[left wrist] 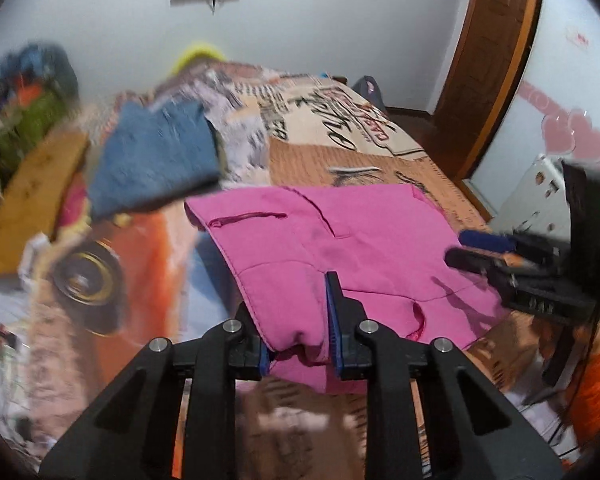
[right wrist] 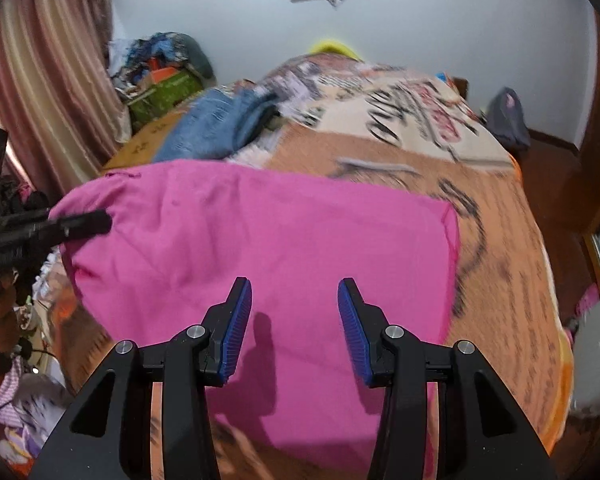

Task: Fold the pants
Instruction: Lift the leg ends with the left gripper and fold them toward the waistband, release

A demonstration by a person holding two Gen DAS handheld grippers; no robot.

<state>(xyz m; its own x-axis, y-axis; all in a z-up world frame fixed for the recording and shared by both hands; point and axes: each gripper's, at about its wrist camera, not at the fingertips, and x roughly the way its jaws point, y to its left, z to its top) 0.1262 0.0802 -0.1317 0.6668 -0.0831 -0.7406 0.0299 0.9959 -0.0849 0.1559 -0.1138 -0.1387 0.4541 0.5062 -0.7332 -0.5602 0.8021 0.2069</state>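
A: Leftmost on the bed?

B: Folded blue denim garment (left wrist: 156, 156), far left on the patterned orange and cream blanket (left wrist: 332, 152), apart from the work; probably set aside as finished, though hard to confirm through the blur.

A: And the task's garment?

B: Bright pink cotton pants (right wrist: 260, 240), spread flat mid-bed, just near of the denim. Seemingly laid out smooth so that an edge can be carried over in a fold.

A: Left gripper?

B: Left gripper (left wrist: 300, 344), black with blue pads, pressed together on a bunched near edge of the pink cloth, fabric puckering between the pads. Lifted slightly off the blanket there, likely ready for folding over.

A: Right gripper?

B: Right gripper (right wrist: 294, 328), spread wide, holding nothing. Hovering over the pink cloth toward its near right part, shadow falling on the fabric; contact hard to judge. Possibly lining up for a second grasp.
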